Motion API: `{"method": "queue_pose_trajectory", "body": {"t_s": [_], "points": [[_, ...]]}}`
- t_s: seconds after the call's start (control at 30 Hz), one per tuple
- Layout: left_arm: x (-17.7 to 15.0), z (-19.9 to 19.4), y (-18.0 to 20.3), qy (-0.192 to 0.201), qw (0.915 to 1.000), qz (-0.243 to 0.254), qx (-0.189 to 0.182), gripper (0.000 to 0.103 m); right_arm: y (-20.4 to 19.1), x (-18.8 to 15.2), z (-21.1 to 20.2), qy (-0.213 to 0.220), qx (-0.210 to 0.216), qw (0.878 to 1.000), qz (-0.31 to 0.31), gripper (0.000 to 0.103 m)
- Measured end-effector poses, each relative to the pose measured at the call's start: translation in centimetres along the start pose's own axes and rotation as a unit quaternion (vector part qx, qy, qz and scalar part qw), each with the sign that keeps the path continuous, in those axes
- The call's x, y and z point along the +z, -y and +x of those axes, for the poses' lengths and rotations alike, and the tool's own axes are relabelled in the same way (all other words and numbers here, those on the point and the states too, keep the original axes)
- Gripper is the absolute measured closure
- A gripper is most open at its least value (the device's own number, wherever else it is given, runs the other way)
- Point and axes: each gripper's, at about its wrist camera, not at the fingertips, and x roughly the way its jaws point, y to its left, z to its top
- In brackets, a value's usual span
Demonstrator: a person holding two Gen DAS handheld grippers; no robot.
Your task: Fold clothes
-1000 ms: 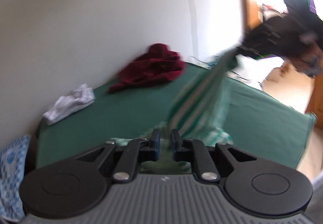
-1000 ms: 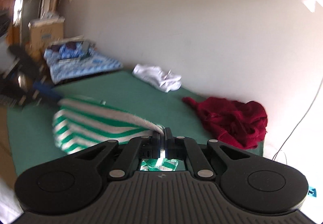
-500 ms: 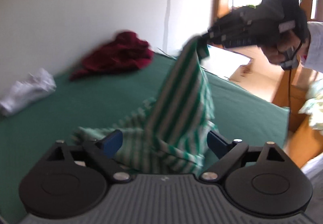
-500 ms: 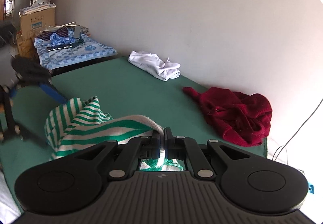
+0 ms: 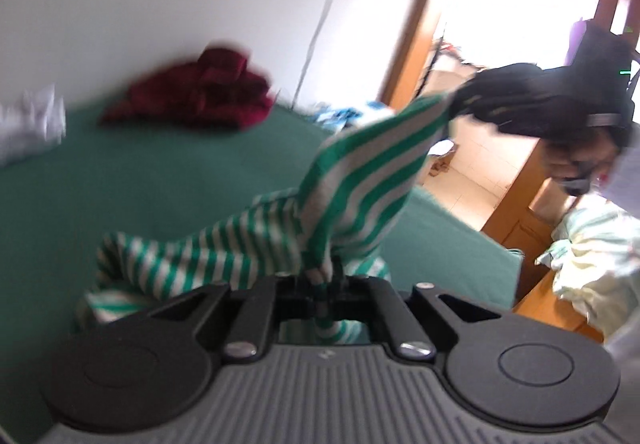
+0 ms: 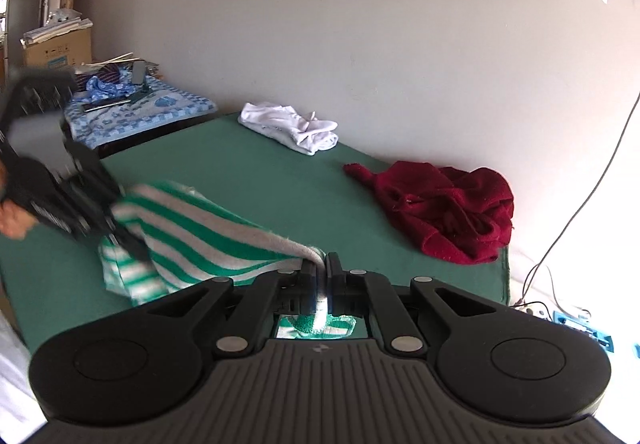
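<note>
1. Two grippers pinch one striped garment [image 6: 192, 232], a soft knit in green and white bands with a fuzzy, napped surface.
2. The left gripper [image 5: 320, 280] has its black jaws closed tight on a bunched fold of the cloth; a strip of stripes hangs down through the gap behind the jaws.
3. The right gripper [image 6: 321, 276] is likewise clamped, its jaws pressed together on a thin rolled edge of the fabric, with a ribbed green hem showing below.
4. In the left wrist view the garment [image 5: 352, 180] rises as a taut, slanted band towards the blurred right gripper [image 5: 460, 104], while its lower part slumps in loose folds on the bed [image 5: 140, 184].
5. In the right wrist view the cloth stretches across to the blurred left gripper [image 6: 120, 236], held by a hand [image 6: 12, 220] at the frame's edge.
6. The bed [image 6: 256, 180] is covered with a smooth, flat green sheet.
7. A crumpled dark red garment [image 6: 444, 204], thick and plush, lies near the wall; a white garment [image 6: 292, 126], thin and wrinkled, lies further along, well apart from it.
8. A pale yellowish cloth [image 5: 592, 256] hangs bunched at the right of the left wrist view.
9. A thin cable [image 6: 580, 204] runs down the plain wall [image 6: 360, 24].
</note>
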Motion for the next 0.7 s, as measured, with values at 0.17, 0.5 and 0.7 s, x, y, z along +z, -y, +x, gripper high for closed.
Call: {"method": "queue_pose_trajectory", "body": {"t_s": [0.17,0.5,0.7], "points": [[2.6,-4.2,1.6,0.025,0.9958,0.084,0.024,0.103,-0.1,0.5,-1.0,-0.025,0.060,0.998,-0.020,0.100],[0.7,-2.6,-2.1,-0.034,0.9936,0.089,0.061,0.102,-1.6,0.7,2.6,-0.091,0.168,0.981,-0.043,0.100],[0.1,-0.2,-7.1,-0.051,0.9959,0.013,0.074,0.100,0.7,2.0,7.2,-0.108,0.179,0.977,0.034,0.099]]}}
